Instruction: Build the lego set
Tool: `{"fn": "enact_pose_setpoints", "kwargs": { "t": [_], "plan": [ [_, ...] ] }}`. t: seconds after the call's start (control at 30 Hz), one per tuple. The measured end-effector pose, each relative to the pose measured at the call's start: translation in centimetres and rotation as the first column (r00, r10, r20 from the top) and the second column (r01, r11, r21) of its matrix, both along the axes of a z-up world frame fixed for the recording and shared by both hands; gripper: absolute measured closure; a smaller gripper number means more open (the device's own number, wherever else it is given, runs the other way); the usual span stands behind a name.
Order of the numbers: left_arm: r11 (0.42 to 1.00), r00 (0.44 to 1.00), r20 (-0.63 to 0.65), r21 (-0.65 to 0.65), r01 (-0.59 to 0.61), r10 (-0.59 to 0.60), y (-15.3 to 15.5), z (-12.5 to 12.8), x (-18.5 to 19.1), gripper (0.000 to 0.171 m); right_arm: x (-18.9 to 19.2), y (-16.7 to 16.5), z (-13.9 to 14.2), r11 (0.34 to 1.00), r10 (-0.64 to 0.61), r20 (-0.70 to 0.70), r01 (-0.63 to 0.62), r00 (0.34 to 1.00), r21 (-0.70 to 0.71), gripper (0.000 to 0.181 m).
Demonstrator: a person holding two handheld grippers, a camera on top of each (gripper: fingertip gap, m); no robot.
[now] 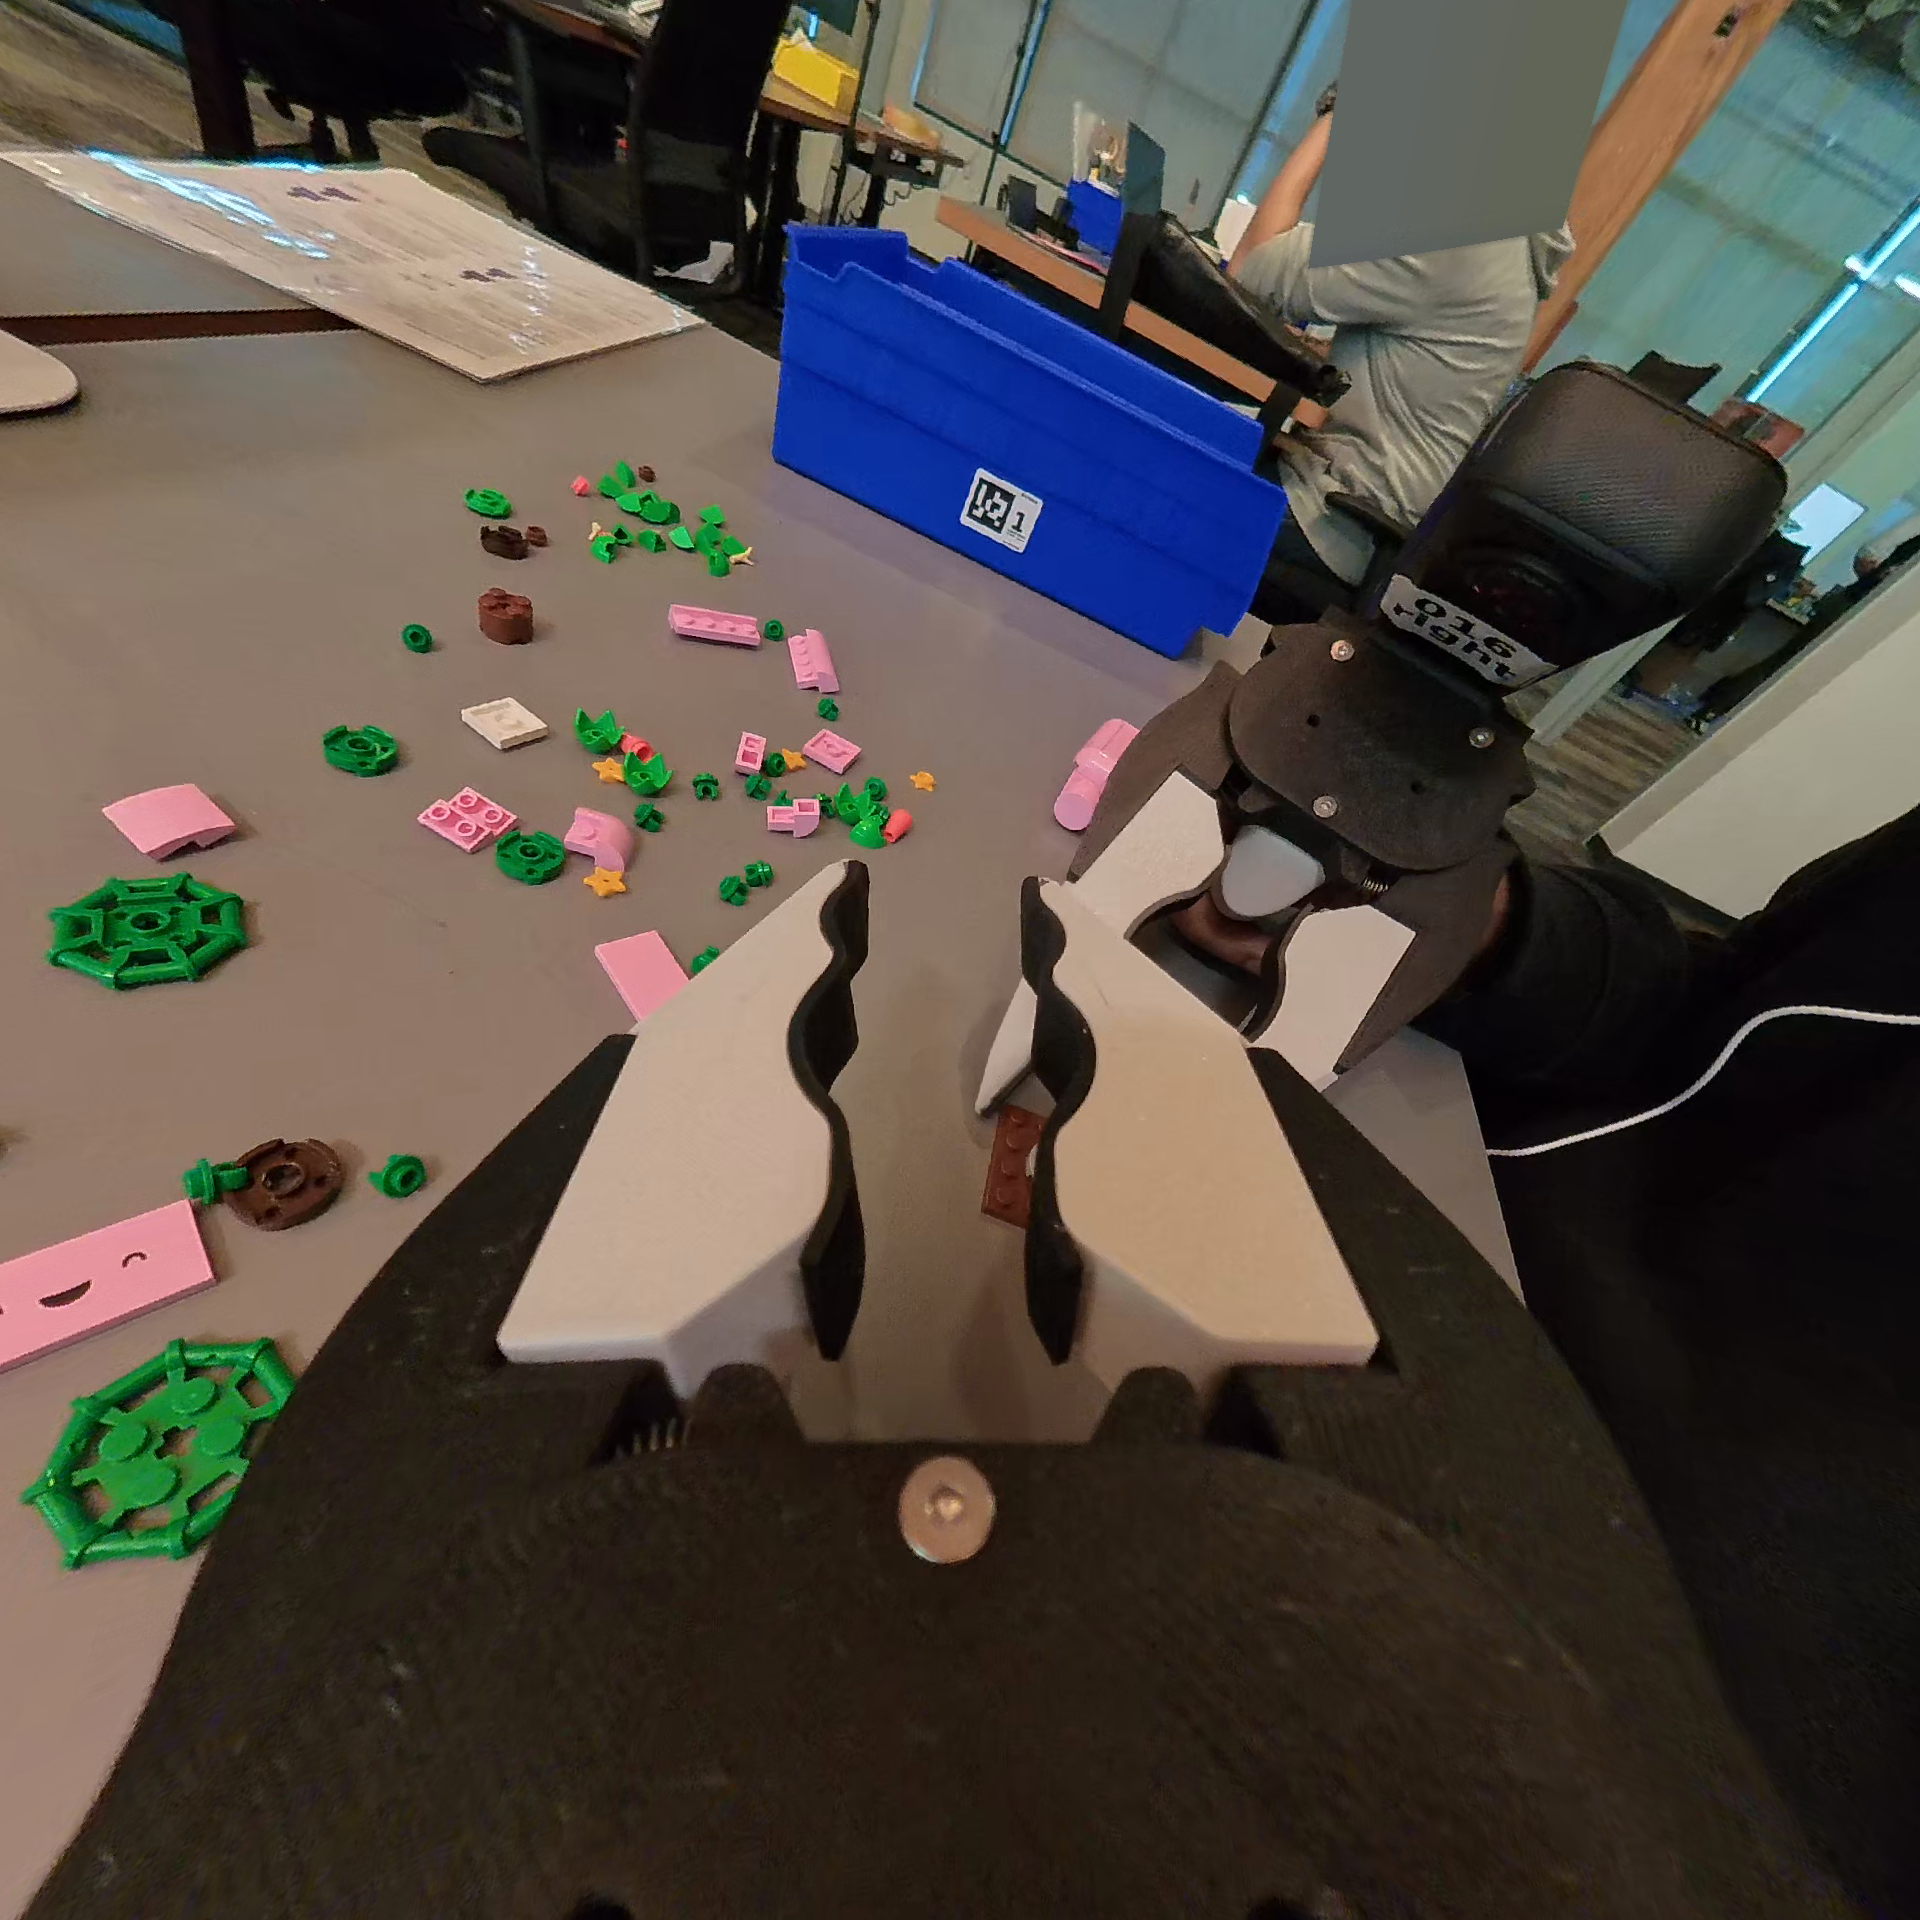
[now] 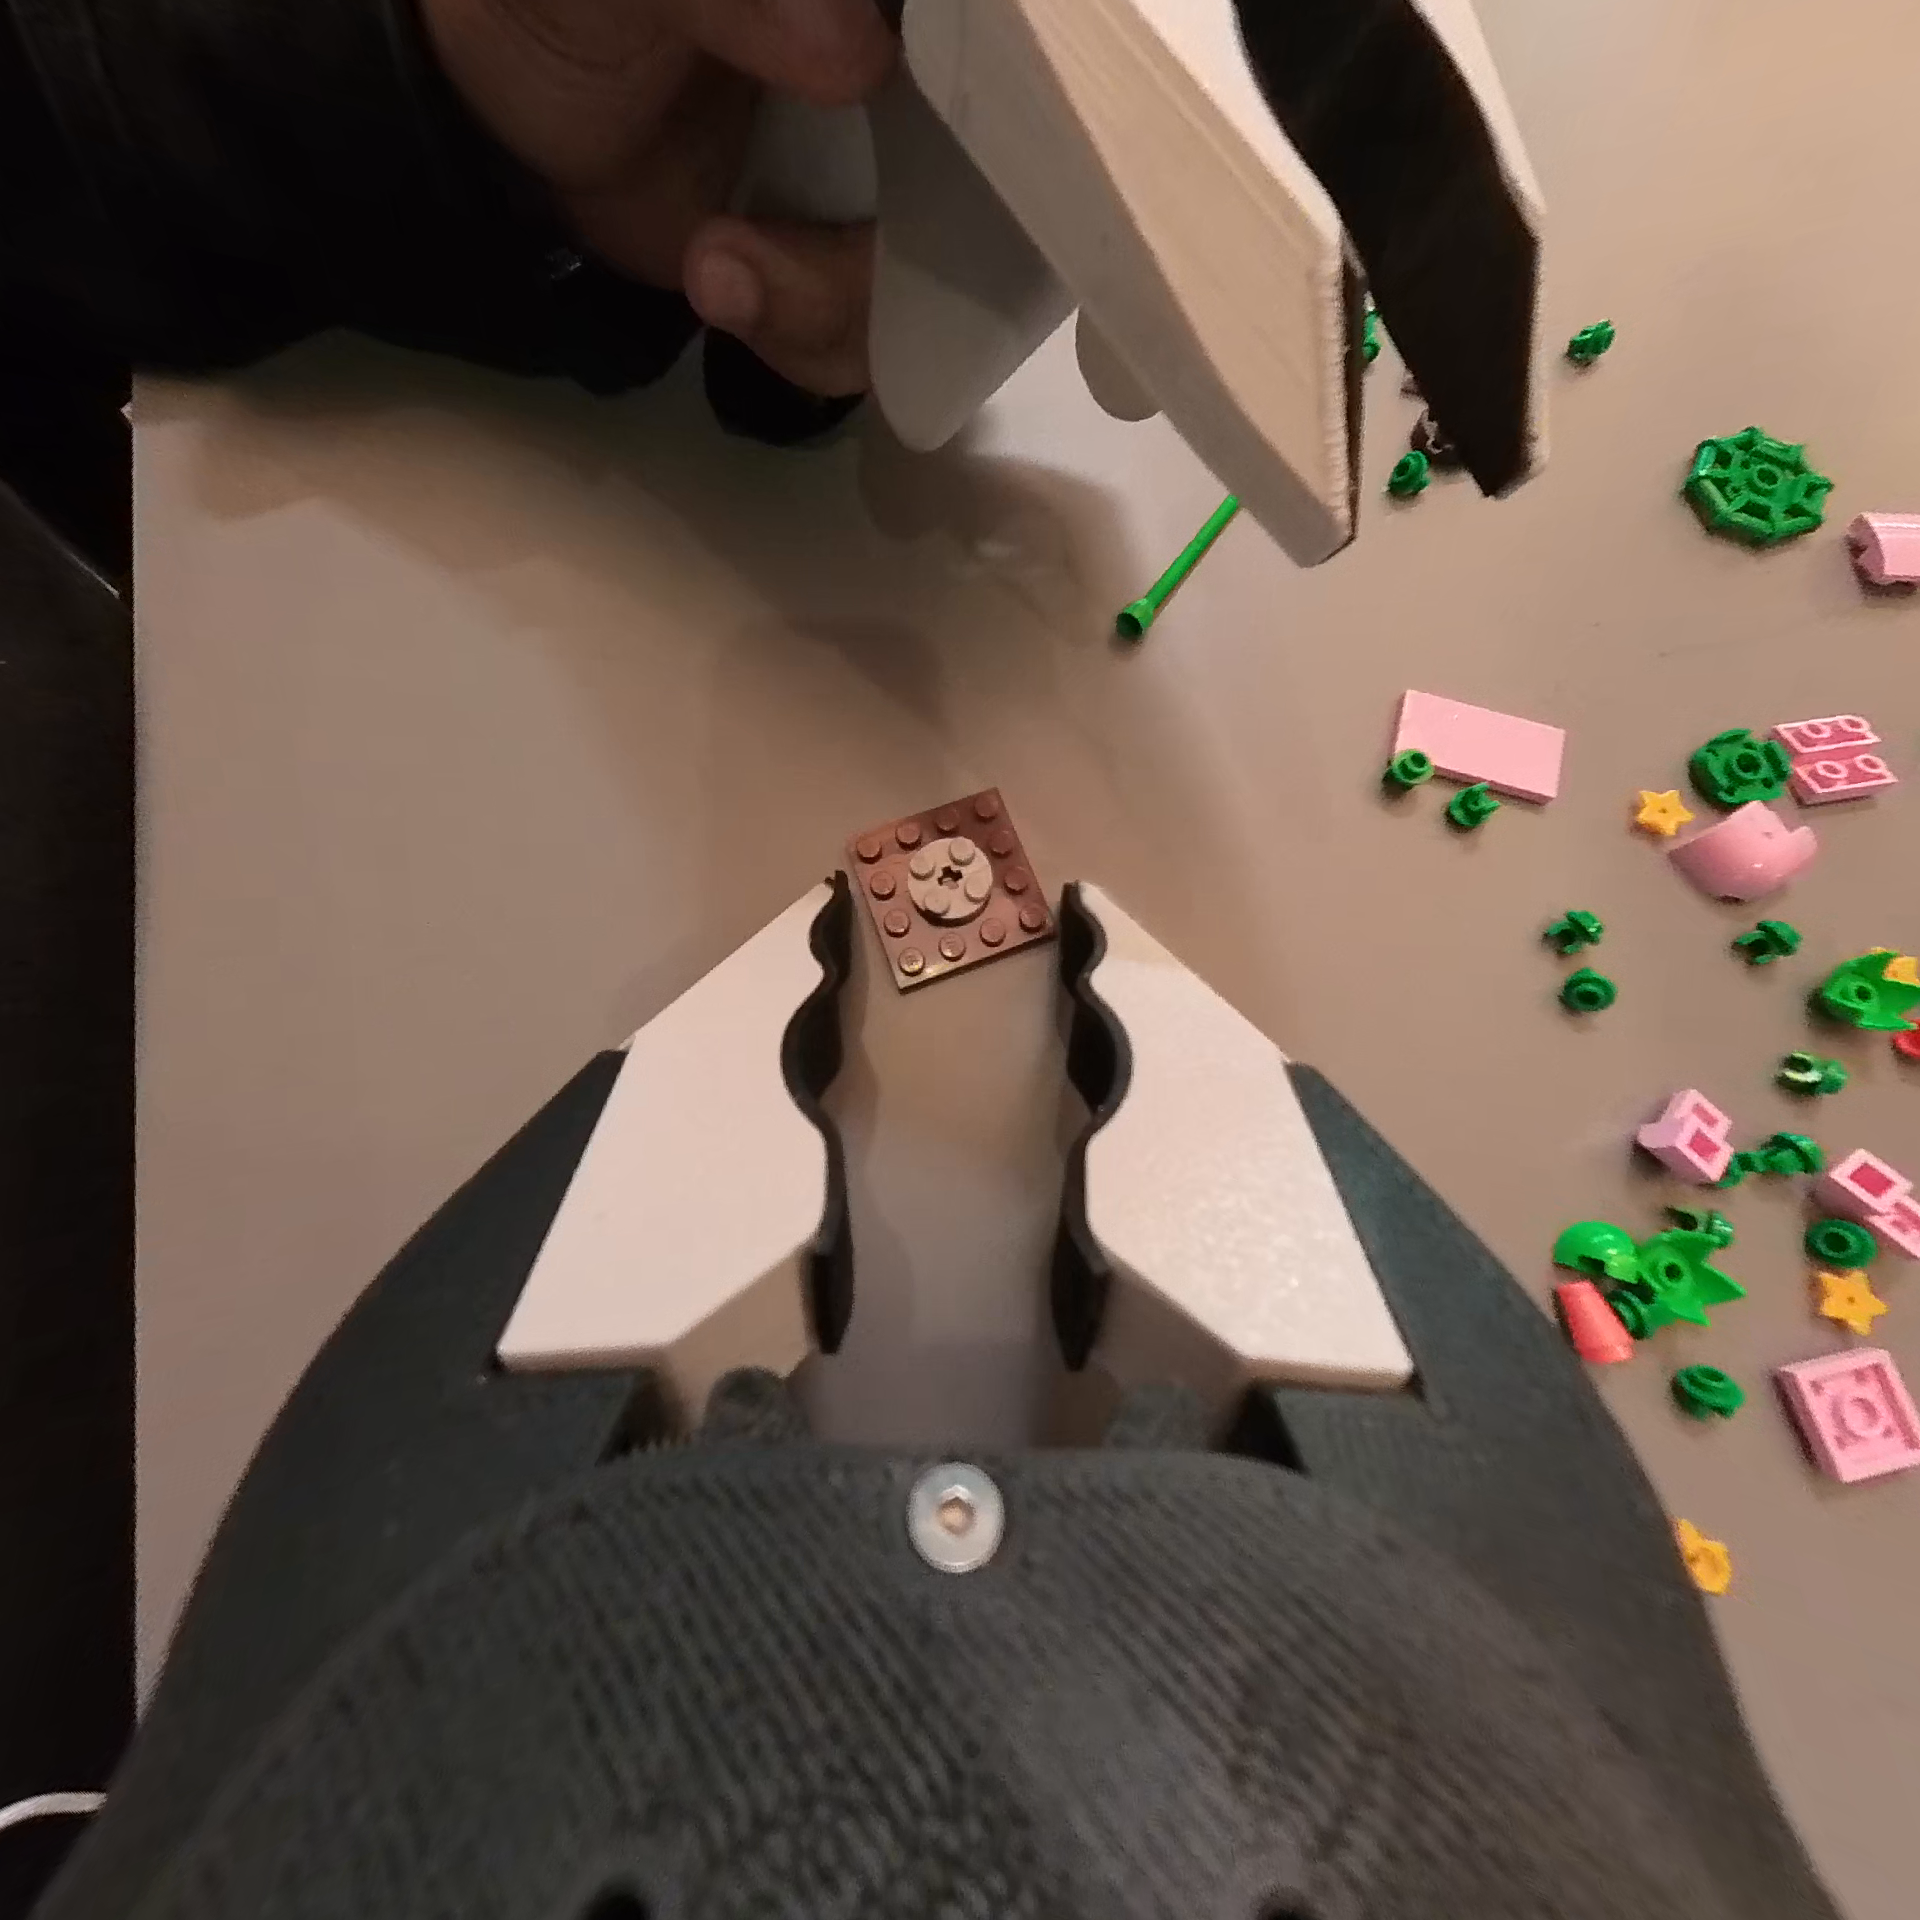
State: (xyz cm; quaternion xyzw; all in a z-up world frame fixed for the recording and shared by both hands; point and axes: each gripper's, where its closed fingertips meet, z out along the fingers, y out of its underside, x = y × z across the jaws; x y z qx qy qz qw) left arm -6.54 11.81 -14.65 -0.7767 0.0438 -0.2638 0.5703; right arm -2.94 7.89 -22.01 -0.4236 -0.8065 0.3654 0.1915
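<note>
A brown square plate [image 2: 940, 940] with a tan round piece [image 2: 948, 881] on its middle lies flat on the table. My right gripper [image 2: 951, 902] is open, low over the table, with its tips on either side of the plate. I cannot tell whether they touch it. In the left wrist view the plate [image 1: 1010, 1164] is partly hidden behind a finger. My left gripper [image 1: 945, 894] is open and empty, held above the table just beyond the plate. It also shows in the right wrist view [image 2: 1413, 488].
Loose green, pink and brown pieces lie scattered left of the plate: green web wheels [image 1: 145, 930], a pink face tile [image 1: 99, 1283], a green rod [image 2: 1179, 571]. A blue bin [image 1: 1018, 468] and an instruction sheet [image 1: 364, 260] lie farther back. The table edge [image 2: 135, 935] is close. Left tips to right tips: about 9 cm. Left tips and right tips are each some 15 cm from the pink face tile [image 1: 99, 1283].
</note>
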Motion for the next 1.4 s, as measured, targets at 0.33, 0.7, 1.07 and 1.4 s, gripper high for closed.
{"fn": "enact_pose_setpoints", "kwargs": {
  "t": [0.33, 0.7, 1.07, 1.4],
  "plan": [
    [1.0, 1.0, 0.022, -0.009, -0.001, 0.002, 0.1, -0.1, -0.2, 0.147, 0.5, 0.0, 0.0, 1.0, 0.002, 0.004, -0.002, 1.0, -0.006, 0.144],
    [1.0, 1.0, -0.004, -0.021, 0.012, -0.012, 0.1, -0.3, 0.2, 0.146, 0.5, 0.0, 0.1, 0.999, 0.008, 0.022, -0.007, 1.0, -0.044, 0.143],
    [0.971, 0.954, -0.185, 0.001, 0.24, -0.235, -2.6, 0.3, 2.5, 0.145, -0.1, 1.4, 2.8, 0.99, -0.091, -0.126, 0.076, 0.988, -0.119, 0.176],
    [0.927, 0.826, -0.434, -0.268, 0.263, -0.36, -4.1, -5.9, 3.7, 0.139, -0.8, 0.6, 3.9, 0.985, -0.116, -0.186, 0.088, 0.976, -0.151, 0.181]
  ]
}}
